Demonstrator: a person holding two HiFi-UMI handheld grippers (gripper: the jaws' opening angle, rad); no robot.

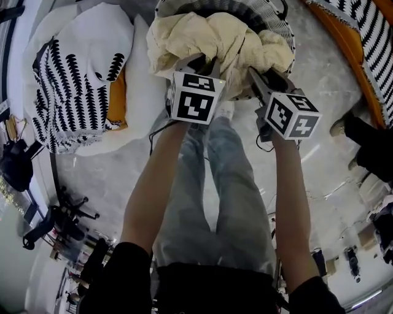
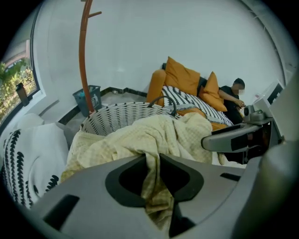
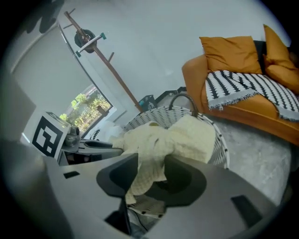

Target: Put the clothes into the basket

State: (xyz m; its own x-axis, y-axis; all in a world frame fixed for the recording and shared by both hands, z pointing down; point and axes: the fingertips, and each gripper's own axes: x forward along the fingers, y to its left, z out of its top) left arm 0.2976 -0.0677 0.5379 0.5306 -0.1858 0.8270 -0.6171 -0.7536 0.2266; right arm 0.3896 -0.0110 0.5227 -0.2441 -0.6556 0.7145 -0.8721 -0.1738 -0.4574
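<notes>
A pale yellow checked cloth (image 1: 215,37) lies heaped over the rim of the white woven basket (image 1: 273,13), partly inside it and partly spilling over the near side. My left gripper (image 1: 198,62) reaches into the near edge of the heap; in the left gripper view its jaws (image 2: 150,161) are shut on a fold of the cloth (image 2: 154,133). My right gripper (image 1: 263,78) is at the heap's right side. In the right gripper view its jaws (image 3: 150,165) stand apart, with a hanging fold of the cloth (image 3: 187,137) loose between them. The basket (image 3: 163,114) sits just beyond.
A white cushion with black leaf print (image 1: 80,80) lies on the floor to the left. An orange sofa with a striped throw (image 3: 243,84) stands to the right, with a person (image 2: 231,95) seated on it. An orange coat stand (image 2: 83,56) and a bin (image 2: 88,99) stand behind the basket.
</notes>
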